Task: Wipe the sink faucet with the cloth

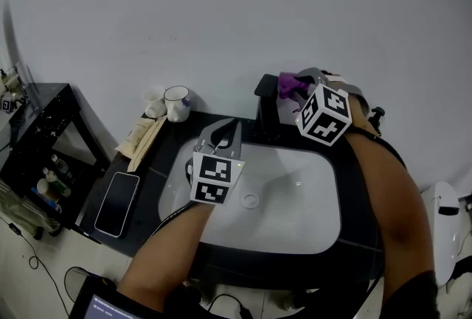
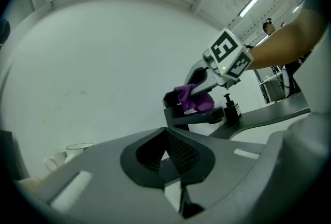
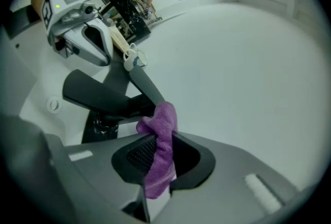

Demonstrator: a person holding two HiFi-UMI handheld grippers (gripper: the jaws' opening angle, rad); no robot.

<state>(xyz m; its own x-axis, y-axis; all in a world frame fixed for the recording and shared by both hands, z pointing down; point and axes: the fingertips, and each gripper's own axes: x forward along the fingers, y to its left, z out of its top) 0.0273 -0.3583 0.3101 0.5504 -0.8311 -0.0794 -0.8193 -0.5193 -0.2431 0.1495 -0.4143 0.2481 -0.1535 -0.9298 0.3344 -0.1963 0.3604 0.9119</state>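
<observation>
The black faucet (image 1: 267,108) stands at the back rim of the white sink (image 1: 310,196). My right gripper (image 1: 296,91) is shut on a purple cloth (image 1: 290,84) and holds it against the top of the faucet. In the right gripper view the cloth (image 3: 162,141) hangs pinched between the jaws, just behind the faucet's spout (image 3: 98,96). My left gripper (image 1: 230,127) hovers over the sink's back left part, jaws together with nothing in them. From the left gripper view the faucet (image 2: 192,117) shows with the cloth (image 2: 194,99) on it.
A phone (image 1: 118,200) lies on the black counter at the left, with a mug (image 1: 177,102), a small cup (image 1: 154,102) and a paper packet (image 1: 142,135) behind it. A pump bottle (image 1: 377,117) stands at the back right. A black shelf (image 1: 40,141) is further left.
</observation>
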